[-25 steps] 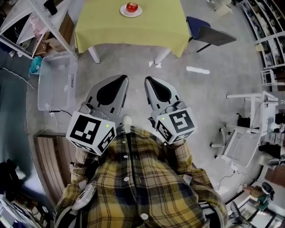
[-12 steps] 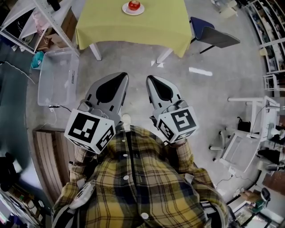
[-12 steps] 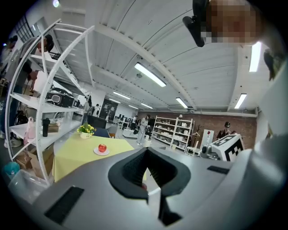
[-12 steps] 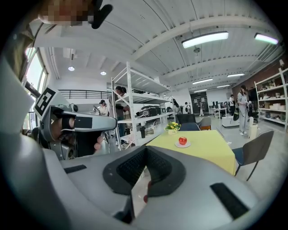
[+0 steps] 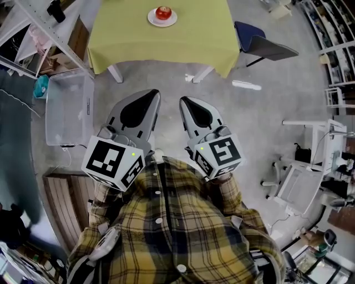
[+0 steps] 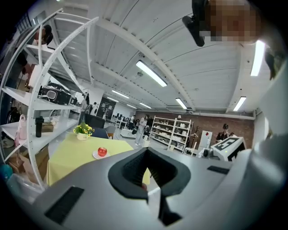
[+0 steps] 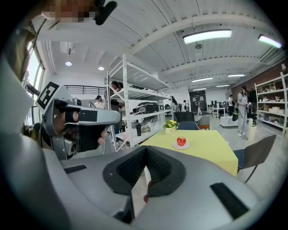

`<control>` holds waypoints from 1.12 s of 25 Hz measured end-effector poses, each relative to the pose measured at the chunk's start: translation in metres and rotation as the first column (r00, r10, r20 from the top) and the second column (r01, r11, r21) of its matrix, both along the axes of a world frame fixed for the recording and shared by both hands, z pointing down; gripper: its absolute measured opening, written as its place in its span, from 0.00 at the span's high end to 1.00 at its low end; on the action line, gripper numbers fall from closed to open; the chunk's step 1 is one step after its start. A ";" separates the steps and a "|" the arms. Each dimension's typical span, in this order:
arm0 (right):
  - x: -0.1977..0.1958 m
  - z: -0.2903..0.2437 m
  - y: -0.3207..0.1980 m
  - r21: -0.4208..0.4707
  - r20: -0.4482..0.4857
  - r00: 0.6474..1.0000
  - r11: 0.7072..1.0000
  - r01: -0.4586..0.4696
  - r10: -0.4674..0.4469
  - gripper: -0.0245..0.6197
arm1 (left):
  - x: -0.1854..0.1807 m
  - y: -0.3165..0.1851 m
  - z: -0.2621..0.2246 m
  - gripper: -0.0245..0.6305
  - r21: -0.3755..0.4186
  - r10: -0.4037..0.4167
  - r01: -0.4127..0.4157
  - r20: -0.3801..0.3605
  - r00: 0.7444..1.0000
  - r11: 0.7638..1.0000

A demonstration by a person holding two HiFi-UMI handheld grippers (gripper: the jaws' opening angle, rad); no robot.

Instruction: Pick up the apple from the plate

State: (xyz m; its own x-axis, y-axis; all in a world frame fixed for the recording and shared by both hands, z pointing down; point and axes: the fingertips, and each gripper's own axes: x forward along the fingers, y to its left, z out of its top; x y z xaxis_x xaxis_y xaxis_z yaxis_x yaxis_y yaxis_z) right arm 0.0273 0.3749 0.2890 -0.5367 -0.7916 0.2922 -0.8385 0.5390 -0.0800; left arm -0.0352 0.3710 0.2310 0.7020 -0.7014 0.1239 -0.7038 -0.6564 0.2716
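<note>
Left tool (image 5: 152,96) and right tool (image 5: 183,100) are both pressed together, nothing pinched, side by side, well apart from the apple (image 5: 163,12) sitting on its plate (image 5: 153,21) on the yellow counter (image 5: 188,39).

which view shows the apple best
The right gripper view: the apple is seen side-on, clear and unobstructed on its plate. The left gripper view also shows the apple side-on, but smaller and dimmer. The head view shows the apple from above, small, near the top edge.
</note>
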 end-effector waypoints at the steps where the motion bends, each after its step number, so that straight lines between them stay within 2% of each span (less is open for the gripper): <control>1: -0.003 0.002 -0.010 -0.002 -0.006 1.000 1.000 0.001 -0.002 0.97 | -0.003 -0.011 -0.001 0.96 0.007 0.003 -0.003 0.002 1.000 1.000; 11: -0.032 -0.001 -0.117 0.014 -0.008 0.999 0.999 -0.051 0.051 0.97 | -0.036 -0.119 0.000 0.96 0.021 0.034 -0.034 0.014 0.999 0.999; 18: -0.027 0.014 -0.166 -0.003 -0.034 0.992 0.992 -0.124 0.123 0.97 | -0.046 -0.171 0.013 0.96 0.004 0.079 -0.079 0.038 0.996 0.997; 23: -0.016 0.018 -0.190 -0.013 -0.030 0.986 0.986 -0.166 0.165 0.97 | -0.041 -0.199 0.022 0.96 -0.022 0.096 -0.096 0.037 0.995 0.995; 28: 0.004 0.023 -0.218 -0.036 -0.032 0.986 0.985 -0.166 0.165 0.97 | -0.021 -0.228 0.024 0.96 -0.032 0.095 -0.094 0.036 0.995 0.995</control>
